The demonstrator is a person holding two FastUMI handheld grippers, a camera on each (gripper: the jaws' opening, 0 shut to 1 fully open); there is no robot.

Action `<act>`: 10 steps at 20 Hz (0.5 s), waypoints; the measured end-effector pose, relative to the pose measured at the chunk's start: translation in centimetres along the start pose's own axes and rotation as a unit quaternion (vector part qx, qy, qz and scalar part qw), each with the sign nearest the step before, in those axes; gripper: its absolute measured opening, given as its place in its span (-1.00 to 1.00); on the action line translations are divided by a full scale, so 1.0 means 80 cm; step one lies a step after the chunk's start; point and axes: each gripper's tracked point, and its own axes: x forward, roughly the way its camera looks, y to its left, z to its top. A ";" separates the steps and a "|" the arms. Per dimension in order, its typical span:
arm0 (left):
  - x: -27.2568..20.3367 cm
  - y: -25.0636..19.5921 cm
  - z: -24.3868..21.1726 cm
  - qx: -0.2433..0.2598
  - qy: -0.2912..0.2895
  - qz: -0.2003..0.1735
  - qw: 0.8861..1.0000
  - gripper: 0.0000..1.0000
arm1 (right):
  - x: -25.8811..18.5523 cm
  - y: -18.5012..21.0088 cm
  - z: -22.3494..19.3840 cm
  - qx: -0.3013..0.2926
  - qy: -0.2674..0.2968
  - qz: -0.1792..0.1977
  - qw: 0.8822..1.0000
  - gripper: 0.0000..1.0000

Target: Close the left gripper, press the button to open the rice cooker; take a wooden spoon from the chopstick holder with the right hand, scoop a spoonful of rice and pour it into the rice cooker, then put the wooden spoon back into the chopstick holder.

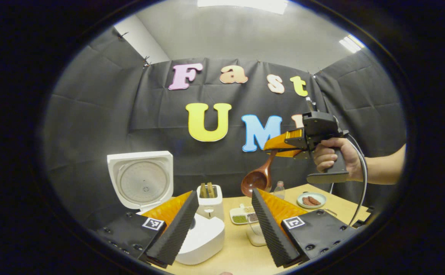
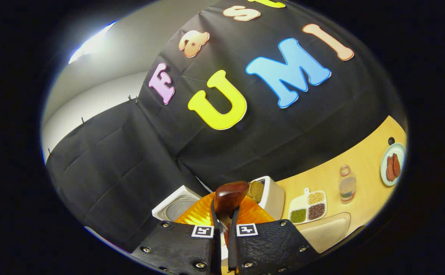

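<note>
The white rice cooker point(image 1: 203, 236) stands at the left of the table with its lid point(image 1: 140, 179) raised upright. My left gripper point(image 1: 224, 193) is open, its fingers apart in front of the cooker and touching nothing. A hand holds my right gripper point(image 1: 274, 147) high at the right, shut on the handle of the wooden spoon point(image 1: 258, 177), whose bowl hangs down above the table and shows no rice. In the right gripper view, my right gripper point(image 2: 224, 223) pinches the wooden spoon point(image 2: 230, 196), above the cooker lid point(image 2: 176, 208) and the white chopstick holder point(image 2: 270, 194).
The chopstick holder point(image 1: 210, 202) stands behind the cooker. A divided tray of grains point(image 1: 243, 215), a small bottle point(image 1: 279, 190), a plate of sausages point(image 1: 311, 200) and a pale container point(image 2: 325, 231) lie on the yellow table point(image 1: 344, 208).
</note>
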 end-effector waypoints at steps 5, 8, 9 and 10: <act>0.014 -0.040 0.002 0.005 0.002 -0.023 1.000 0.92 | -0.067 -0.052 0.032 0.011 -0.030 -0.036 0.999 -0.85; 0.025 -0.061 -0.001 0.006 0.004 -0.033 0.999 0.92 | -0.105 -0.090 0.040 0.017 -0.051 -0.067 0.996 -0.86; 0.027 -0.068 0.001 0.006 0.004 -0.037 0.999 0.94 | -0.119 -0.103 0.042 0.020 -0.056 -0.076 0.995 -0.86; 0.030 -0.075 0.002 0.008 0.004 -0.042 0.999 0.94 | -0.130 -0.116 0.044 0.022 -0.060 -0.086 0.994 -0.86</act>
